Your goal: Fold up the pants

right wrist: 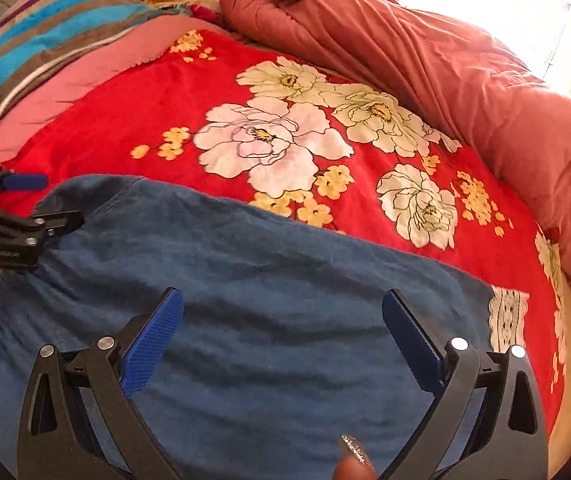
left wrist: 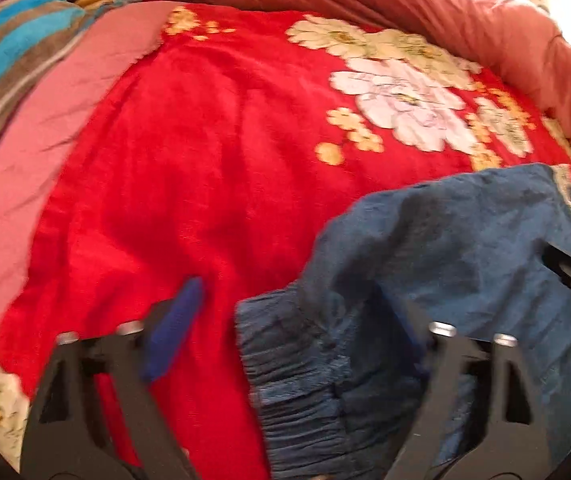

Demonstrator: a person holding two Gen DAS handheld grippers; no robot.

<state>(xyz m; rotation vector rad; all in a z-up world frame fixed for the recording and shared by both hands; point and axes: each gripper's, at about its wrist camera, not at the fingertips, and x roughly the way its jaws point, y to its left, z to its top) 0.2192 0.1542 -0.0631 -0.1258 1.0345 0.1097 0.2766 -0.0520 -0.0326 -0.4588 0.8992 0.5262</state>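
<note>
Right gripper (right wrist: 283,344) hangs low over the cloth, its blue pads (right wrist: 151,344) spread wide, nothing between them. Released, plainly. Directly beneath and ahead of it lie the blue pants (right wrist: 245,280), spread across the near part of the red floral blanket (right wrist: 133,120), long axis running side to side across the right wrist view.

Over on the left end, the left gripper (left wrist: 297,328) is also splayed apart. One pad (left wrist: 173,336) sits over bare blanket, the other is down against the gathered waistband (left wrist: 293,368), so the band's edge lies between the jaws, but they have not closed on it. The left wrist view is blurred, so contact is hard to call.

So each gripper fronts one end: the left nearest the ribbed waistband, the right nearer the far end, where a pale lace hem (right wrist: 507,316) peeps out.

The pants look soft, crinkled, a washed denim blue, already lying in a broad, fairly flat band with shallow ripples. A rust-red quilt (right wrist: 425,60) is heaped behind, a striped cushion (right wrist: 45,28) off to the left.
</note>
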